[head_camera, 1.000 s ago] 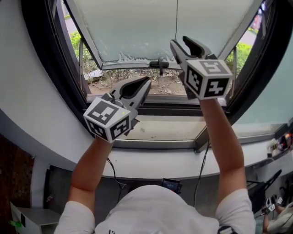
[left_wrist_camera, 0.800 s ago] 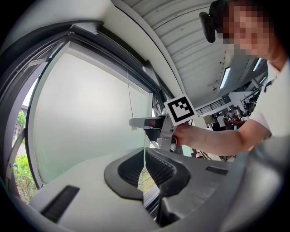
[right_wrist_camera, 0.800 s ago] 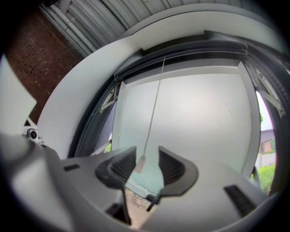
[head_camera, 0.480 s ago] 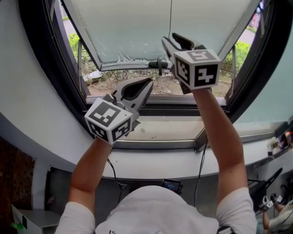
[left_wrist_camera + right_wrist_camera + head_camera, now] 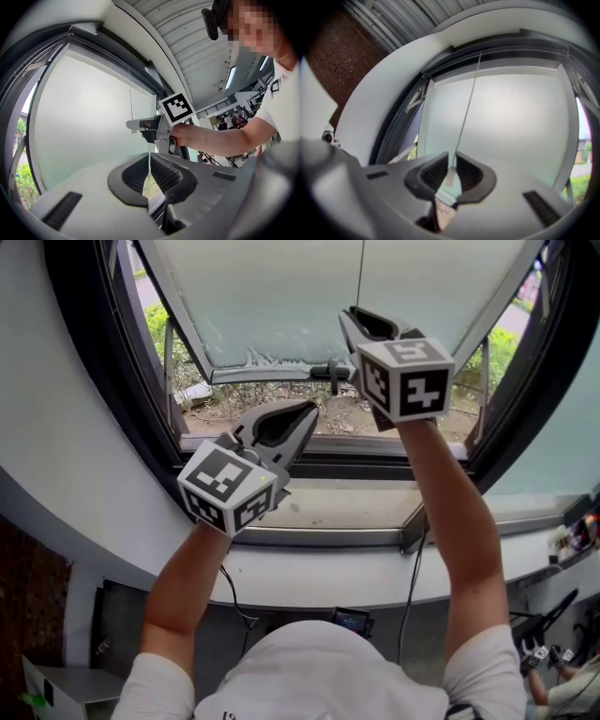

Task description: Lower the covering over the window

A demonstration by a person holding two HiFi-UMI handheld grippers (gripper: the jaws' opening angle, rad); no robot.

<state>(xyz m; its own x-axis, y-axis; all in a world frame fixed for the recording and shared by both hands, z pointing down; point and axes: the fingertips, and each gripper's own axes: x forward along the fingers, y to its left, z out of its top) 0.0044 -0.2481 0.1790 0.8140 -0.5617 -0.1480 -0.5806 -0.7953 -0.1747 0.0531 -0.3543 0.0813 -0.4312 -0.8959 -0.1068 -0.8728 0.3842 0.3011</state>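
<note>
A pale roller blind (image 5: 281, 296) covers most of the window, with its bottom rail (image 5: 272, 373) just above the open lower strip. A thin pull cord (image 5: 362, 273) hangs in front of it. My right gripper (image 5: 362, 317) is raised to the cord, and its jaws are closing. In the right gripper view the cord (image 5: 468, 103) runs down between the pads, and its small end tab (image 5: 451, 178) sits pinched in my right gripper (image 5: 453, 157). My left gripper (image 5: 305, 413) is lower and to the left, shut and holding nothing; it (image 5: 151, 160) points at the blind (image 5: 89, 117).
A dark window handle (image 5: 333, 371) sticks out at the bottom rail beside my right gripper. The dark window frame (image 5: 103, 381) and the pale sill (image 5: 347, 507) lie below. Bushes and bare ground show outside. Cables and gear lie on the floor far below.
My right gripper has moved up and a little left onto the cord, and its jaws have narrowed. My left gripper has barely shifted.
</note>
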